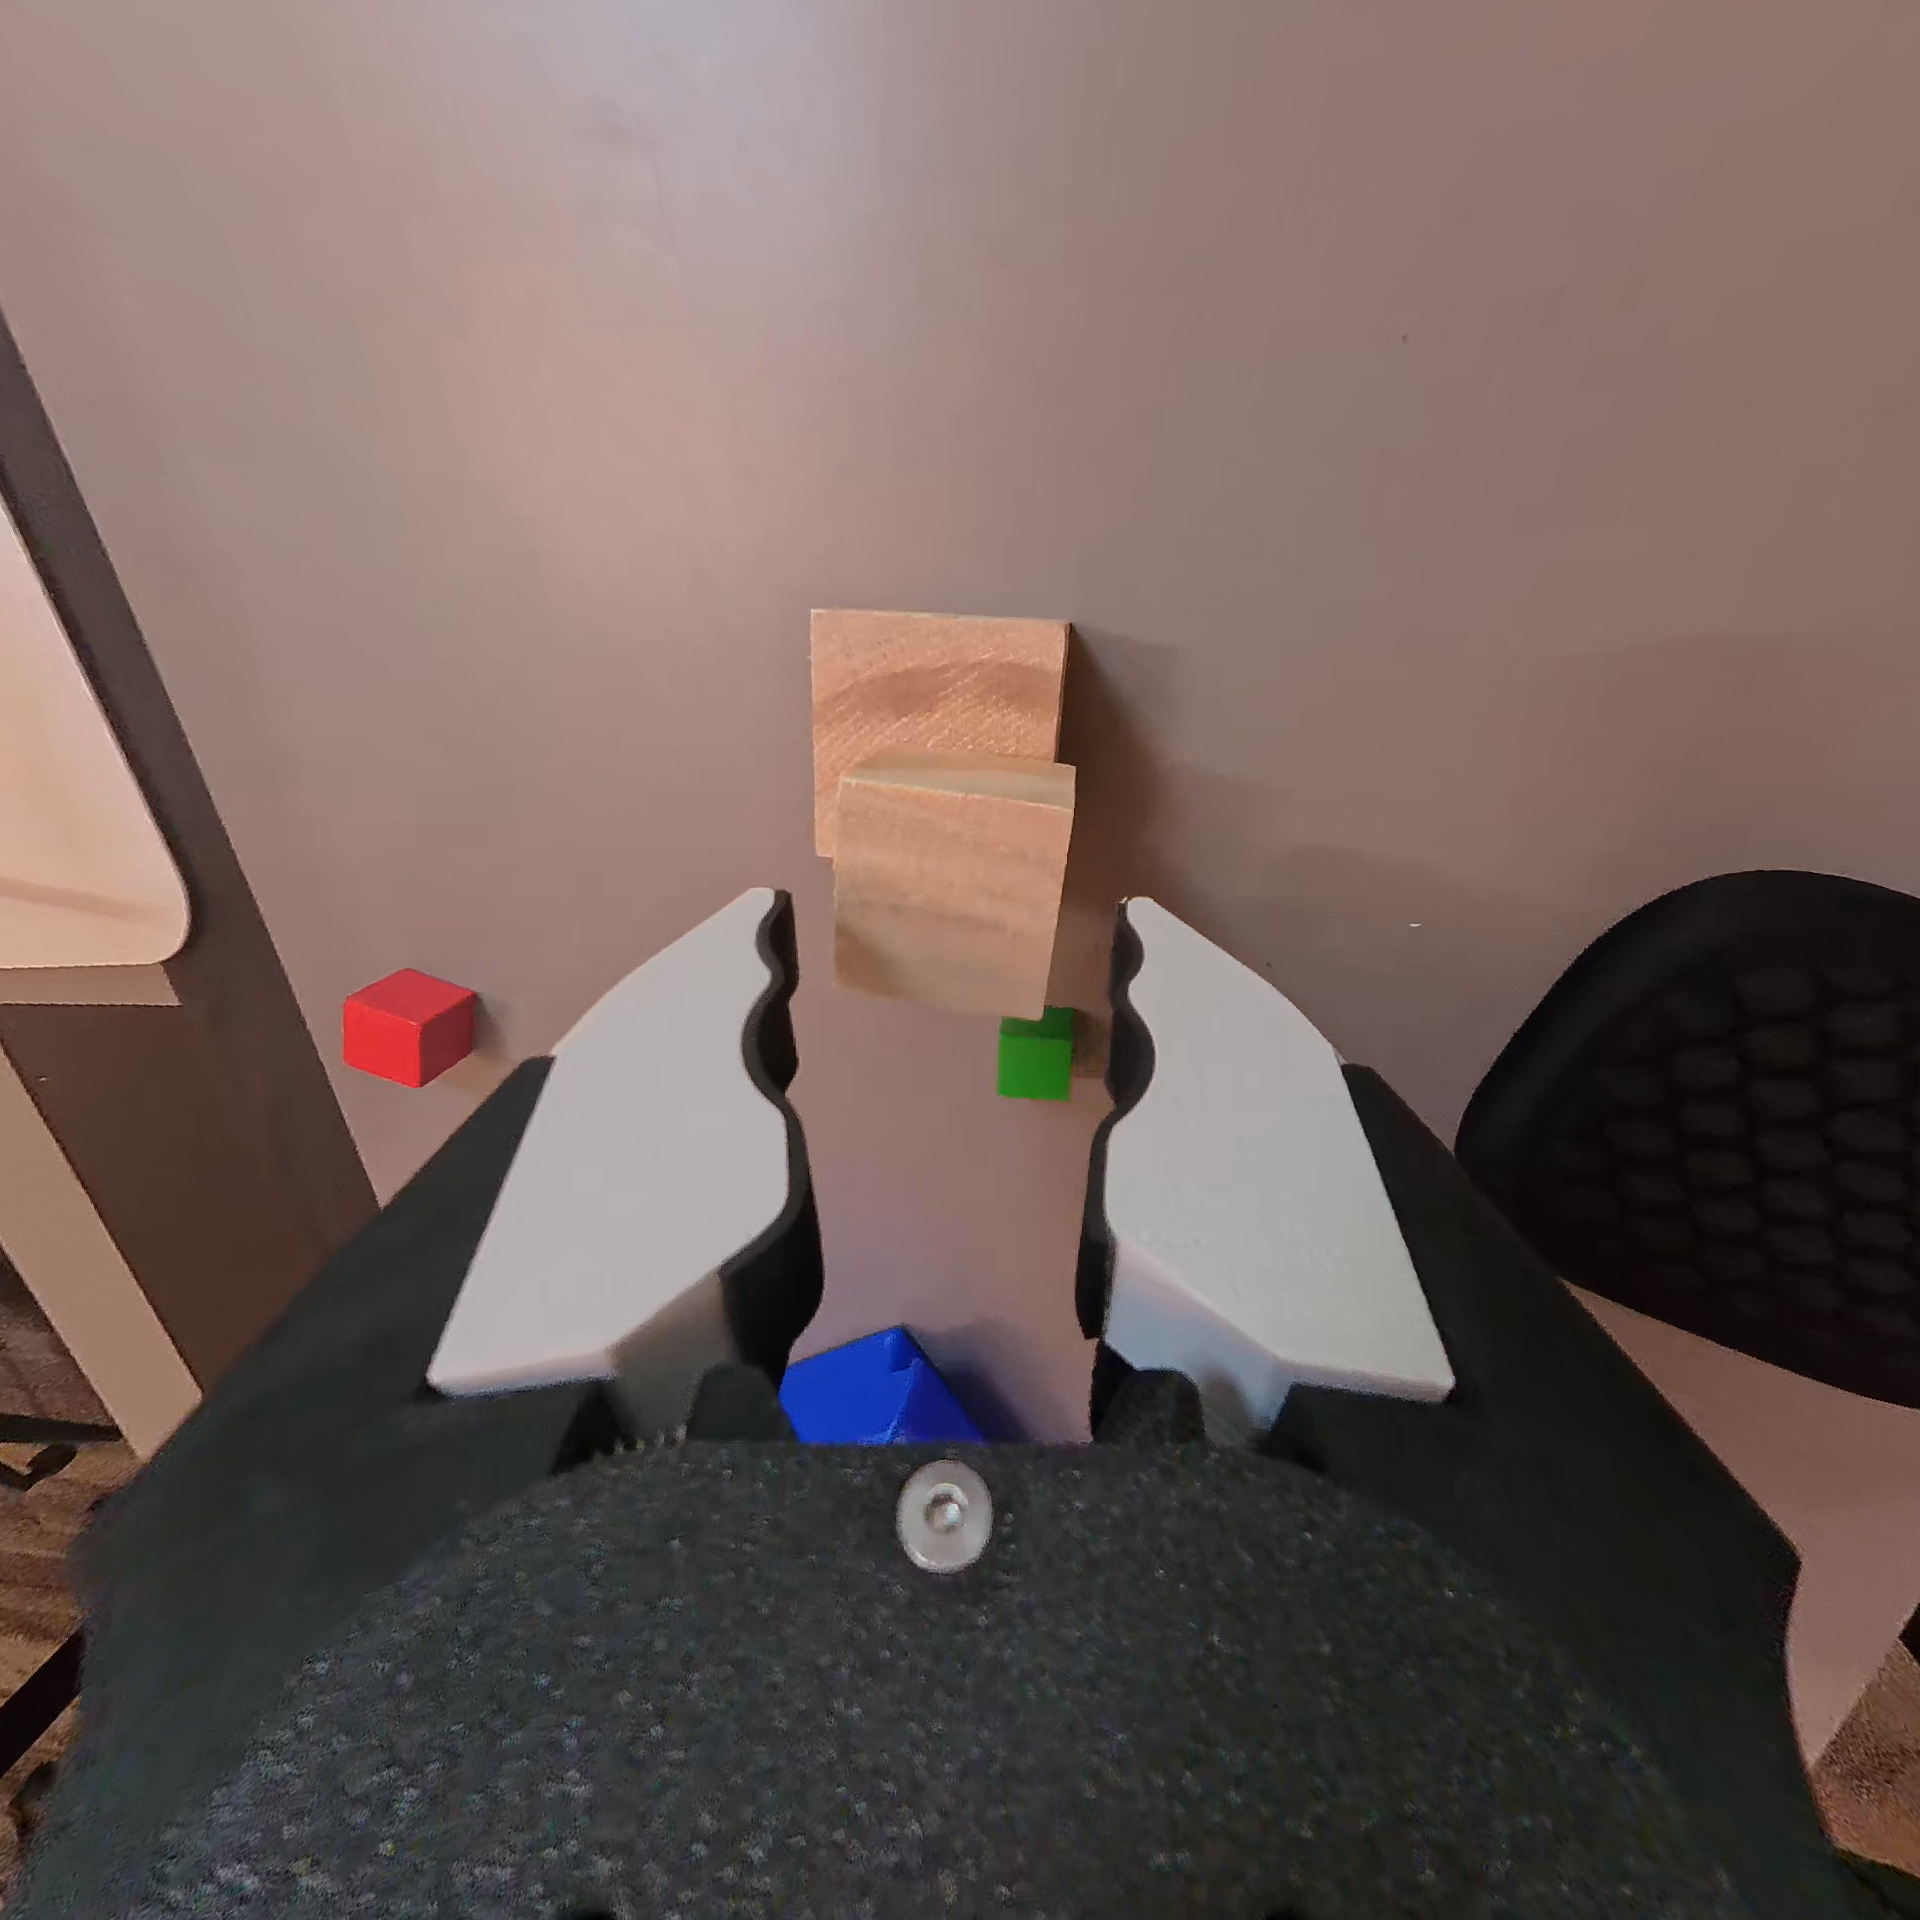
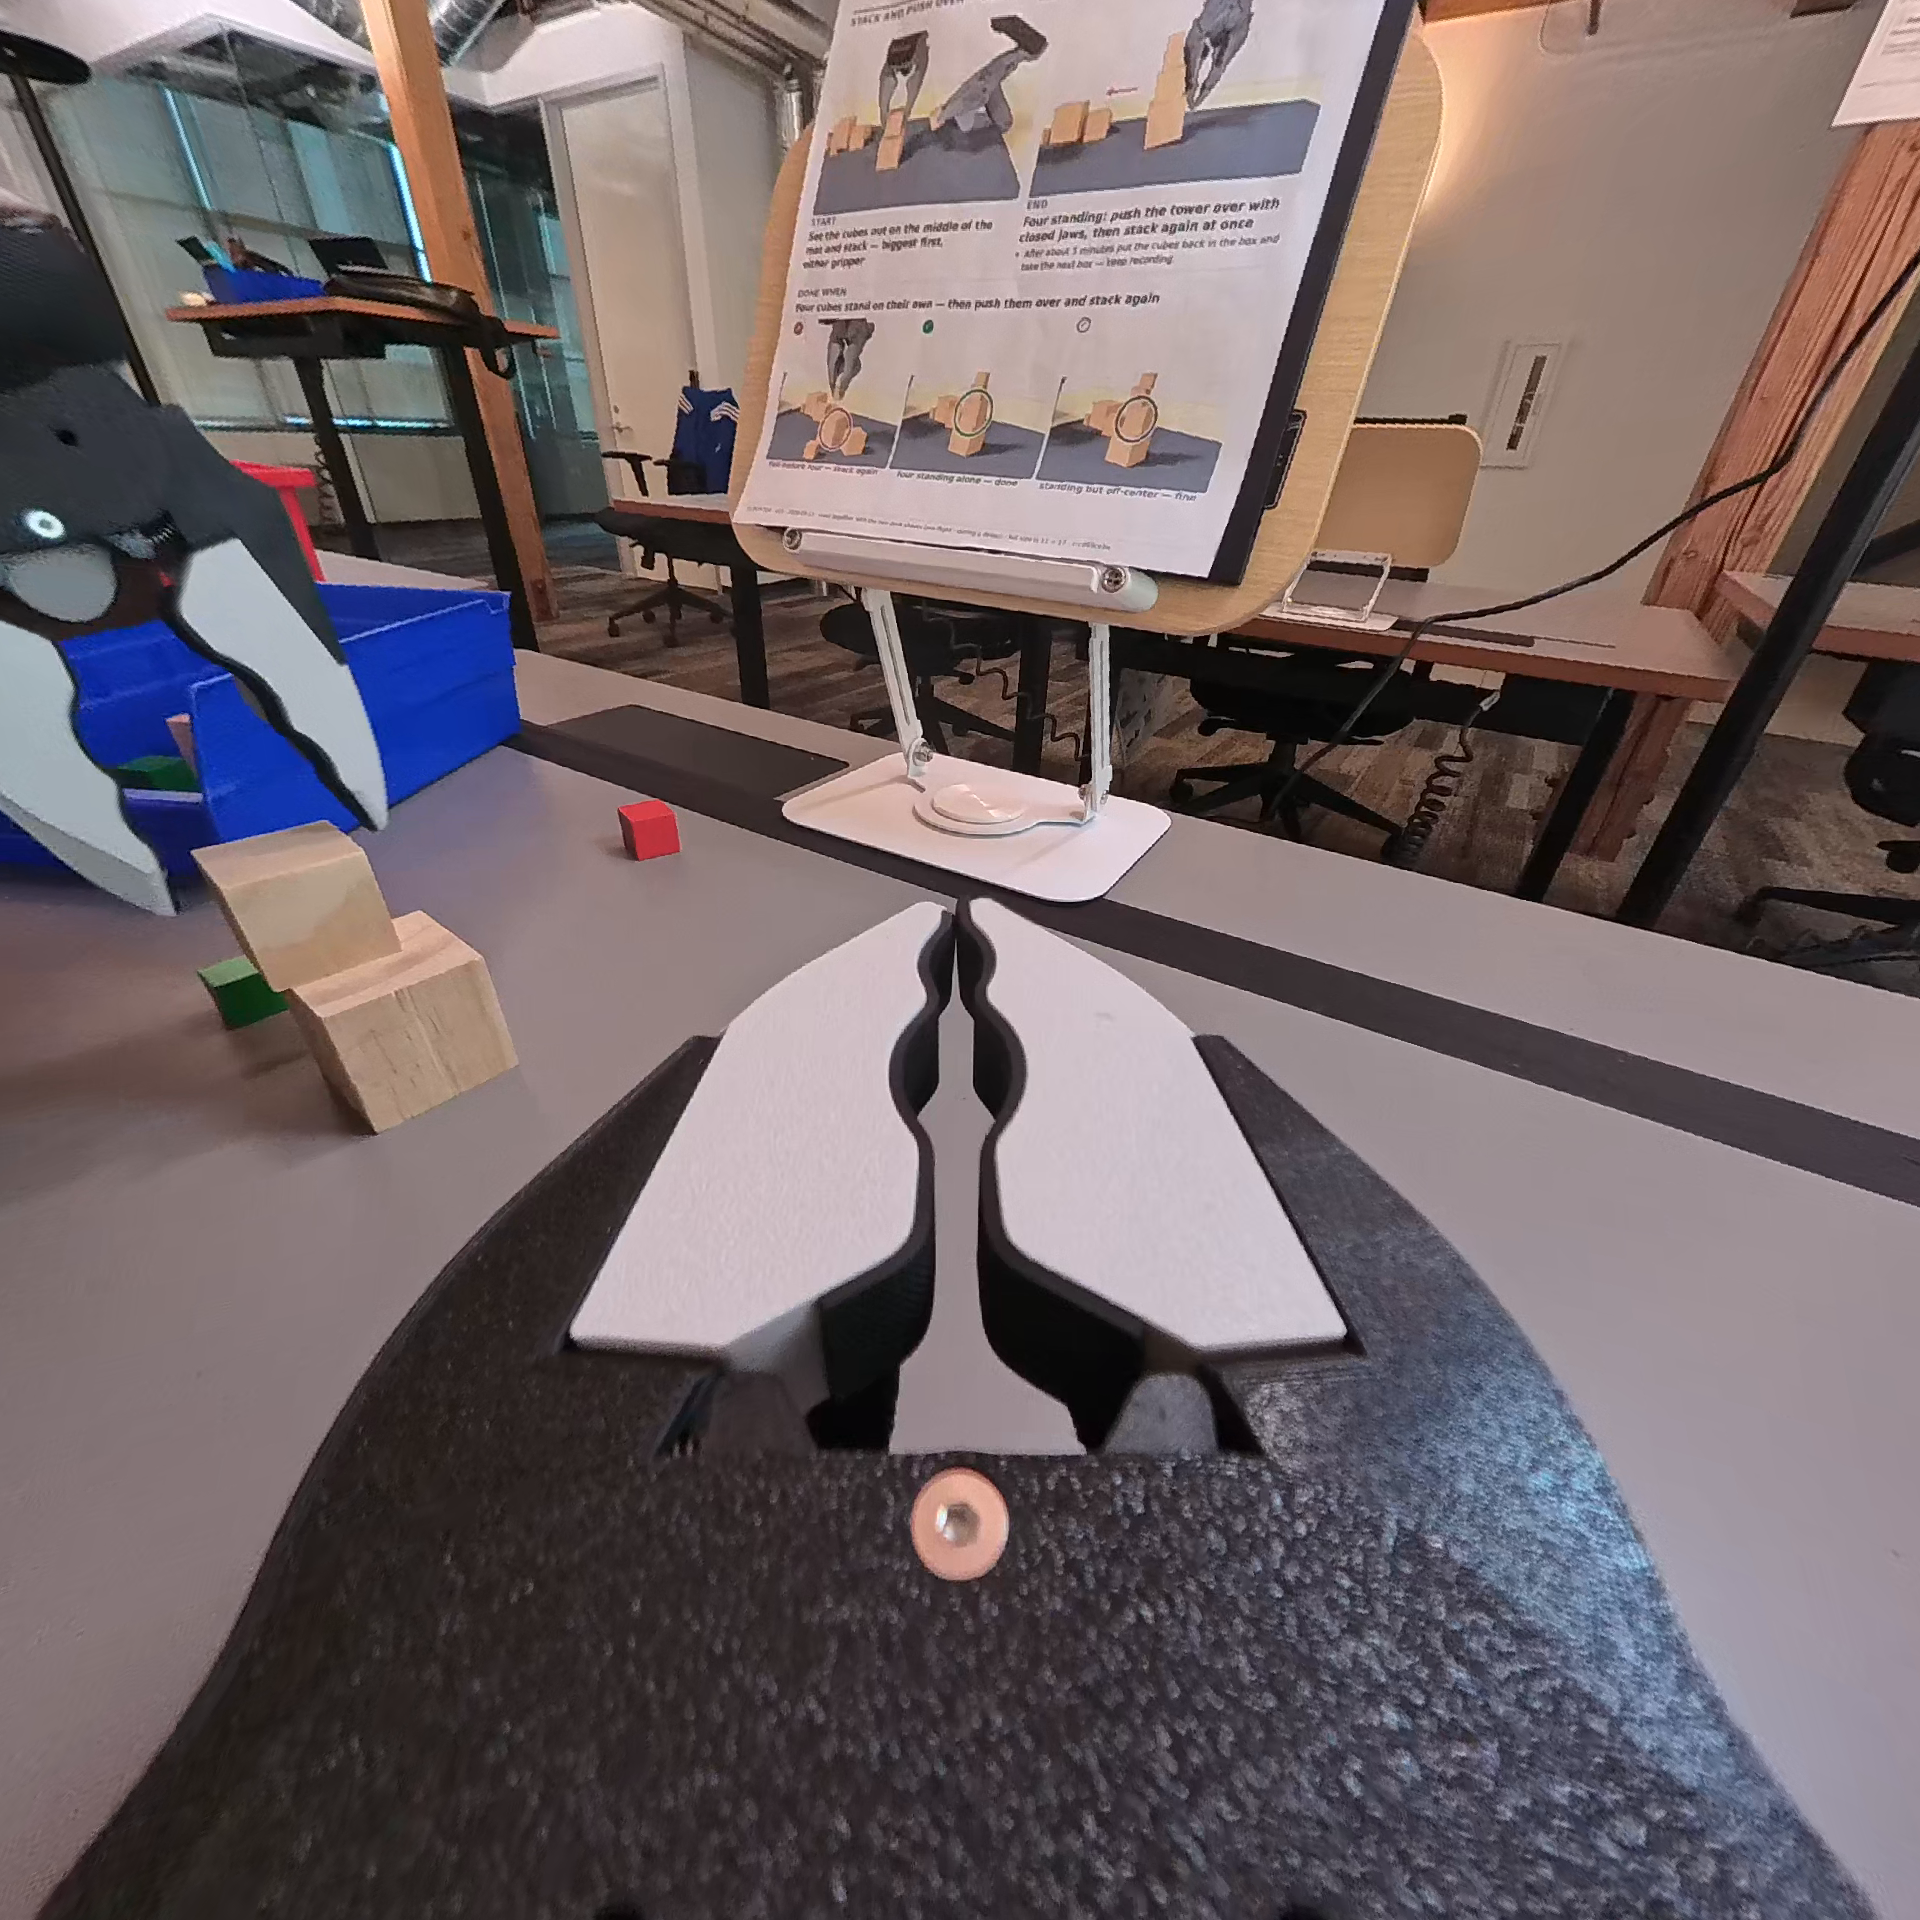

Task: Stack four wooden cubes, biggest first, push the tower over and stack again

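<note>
Left gripper: jaws apart, gripping nothing — tilted pale square wooden block just beyond its tips, small green cube between them.
Right gripper: jaws together, bare — above the grey table.

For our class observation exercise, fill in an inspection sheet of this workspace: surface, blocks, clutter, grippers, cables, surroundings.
Surface: grey table with a dark strip.
Blocks: smaller wooden block tilted, leaning on the larger wooden block; green cube beside them; red cube apart.
Clutter: blue bins; white stand holding an instruction sheet.
Grippers: left gripper open above the tilted block, pads clear of it; right gripper shut, holding nothing.
Cables: black cable behind the table.
Surroundings: office desks, black chair.
</note>
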`<state>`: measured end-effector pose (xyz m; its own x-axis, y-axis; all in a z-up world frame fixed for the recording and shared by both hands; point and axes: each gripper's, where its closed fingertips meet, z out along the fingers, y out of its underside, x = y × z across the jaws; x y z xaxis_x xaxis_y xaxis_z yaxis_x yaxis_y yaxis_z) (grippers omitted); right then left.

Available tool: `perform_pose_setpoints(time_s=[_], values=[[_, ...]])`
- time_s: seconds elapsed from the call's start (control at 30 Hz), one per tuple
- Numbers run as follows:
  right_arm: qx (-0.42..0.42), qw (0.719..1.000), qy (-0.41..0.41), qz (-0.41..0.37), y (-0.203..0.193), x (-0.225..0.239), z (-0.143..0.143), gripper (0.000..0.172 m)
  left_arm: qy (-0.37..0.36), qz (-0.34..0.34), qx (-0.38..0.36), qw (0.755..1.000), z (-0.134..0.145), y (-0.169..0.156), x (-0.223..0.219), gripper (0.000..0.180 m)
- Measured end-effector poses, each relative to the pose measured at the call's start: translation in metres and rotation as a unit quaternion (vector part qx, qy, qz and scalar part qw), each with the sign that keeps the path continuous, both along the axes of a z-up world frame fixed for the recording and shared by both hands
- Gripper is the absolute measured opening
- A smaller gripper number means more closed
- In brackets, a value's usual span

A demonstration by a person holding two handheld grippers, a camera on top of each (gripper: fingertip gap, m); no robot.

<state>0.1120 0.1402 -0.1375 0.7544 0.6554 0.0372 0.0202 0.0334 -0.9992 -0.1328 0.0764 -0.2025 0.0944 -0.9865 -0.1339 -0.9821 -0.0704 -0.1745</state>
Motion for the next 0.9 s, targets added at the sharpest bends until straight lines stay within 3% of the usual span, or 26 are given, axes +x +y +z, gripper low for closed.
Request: perform_pose_setpoints(time_s=[0.17, 0.27, 0.9], values=[[-0.004, 1.000, -0.003, 0.002, 0.000, -0.001, -0.002, 0.000, -0.004, -0.003, 0.001, 1.000, -0.004, 0.003, 0.003, 0.055], [-0.006, 1.000, -0.004, 0.003, 0.000, -0.002, -0.003, 0.000, 0.011, -0.012, 0.000, 1.000, -0.006, 0.004, 0.003, 0.042], [-0.012, 1.000, -0.010, 0.012, 0.000, -0.004, -0.006, 0.000, -0.002, -0.014, -0.006, 1.000, -0.006, 0.018, 0.024, 0.042]])
